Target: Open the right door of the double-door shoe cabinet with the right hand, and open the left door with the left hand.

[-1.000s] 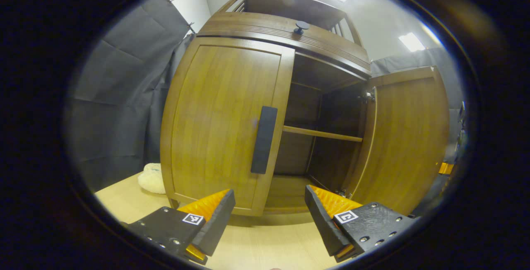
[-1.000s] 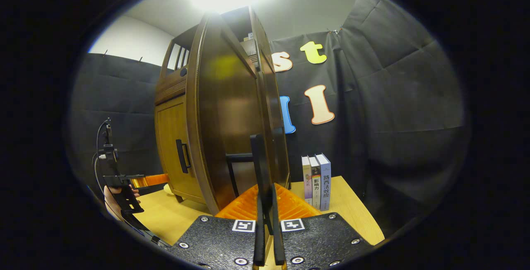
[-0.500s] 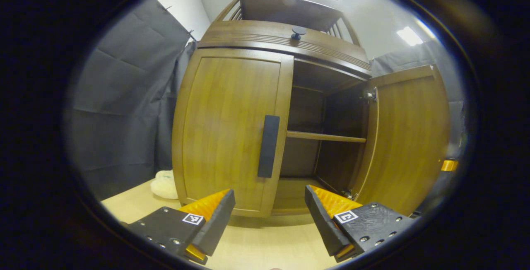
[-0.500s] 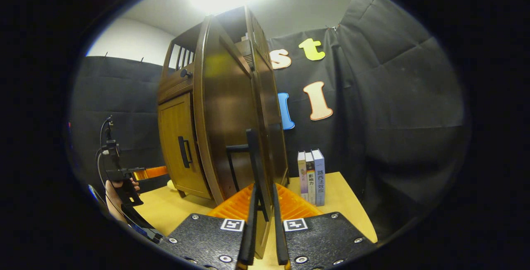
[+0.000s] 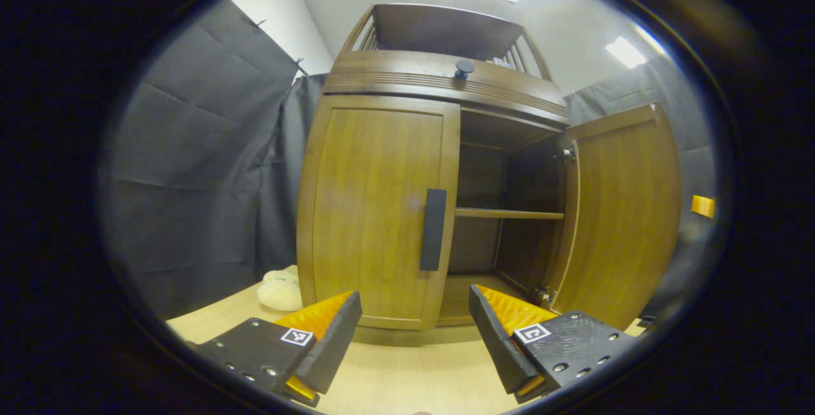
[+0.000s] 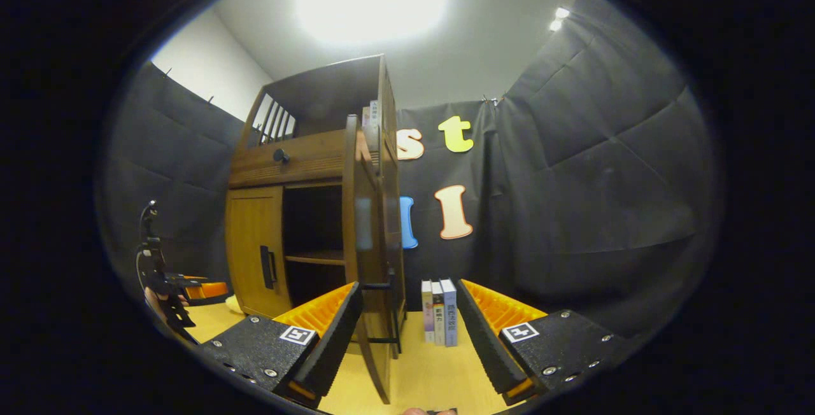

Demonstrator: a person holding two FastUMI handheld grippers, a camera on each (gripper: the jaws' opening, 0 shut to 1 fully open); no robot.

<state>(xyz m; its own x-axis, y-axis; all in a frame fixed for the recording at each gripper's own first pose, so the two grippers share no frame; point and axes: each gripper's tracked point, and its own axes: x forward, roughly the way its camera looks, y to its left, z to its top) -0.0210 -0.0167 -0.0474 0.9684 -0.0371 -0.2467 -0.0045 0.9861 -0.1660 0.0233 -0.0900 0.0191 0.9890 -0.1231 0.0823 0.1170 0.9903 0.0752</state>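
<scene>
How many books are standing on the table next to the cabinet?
3. The books stand upright in a row on the table, just right of the open right door: one nearest the door, a middle one, and the outer one. More may be hidden behind the door.

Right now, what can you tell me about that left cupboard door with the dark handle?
The brown wooden left door is shut, flush under the cabinet's ridged top rail. It has a plain framed panel and one upright black bar handle near its inner edge, beside the open right half. Nothing touches it; the left tool, its fingers apart, is in front of it, short of the handle.
</scene>
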